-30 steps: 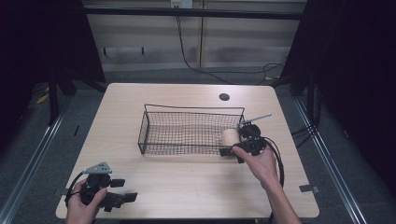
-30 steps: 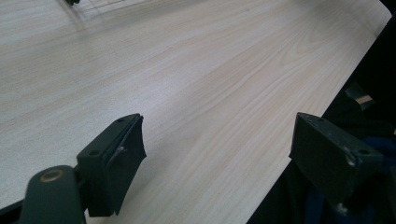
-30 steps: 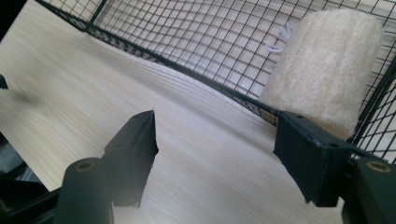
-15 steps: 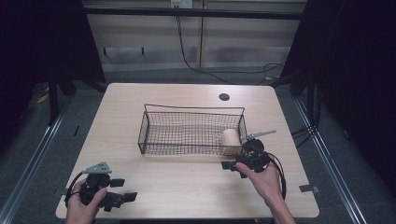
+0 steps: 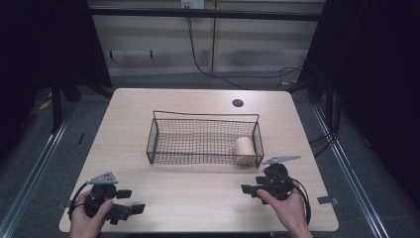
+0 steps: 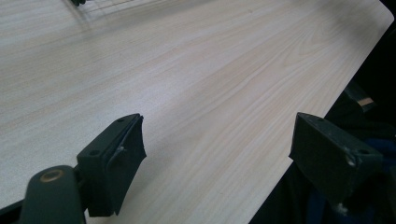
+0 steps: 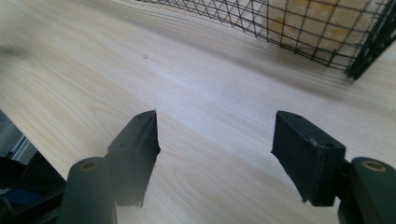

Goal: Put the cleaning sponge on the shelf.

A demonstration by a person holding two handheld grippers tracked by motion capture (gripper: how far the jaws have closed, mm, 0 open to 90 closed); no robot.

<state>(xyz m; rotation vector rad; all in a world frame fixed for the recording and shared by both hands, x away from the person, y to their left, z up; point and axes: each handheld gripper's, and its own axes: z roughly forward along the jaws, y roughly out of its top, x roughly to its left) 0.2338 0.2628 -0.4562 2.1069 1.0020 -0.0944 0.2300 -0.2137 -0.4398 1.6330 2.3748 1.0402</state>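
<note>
With both the left tool and right tool spread and empty at the bench's near edge, the tan roll lies in the wire basket's right end, where a careless reach could snag the mesh.

Both grippers (left, right) seemingly low, jaws apart

A black wire basket stands mid-table, holding 1 tan paper roll on its side at its right end.
</note>
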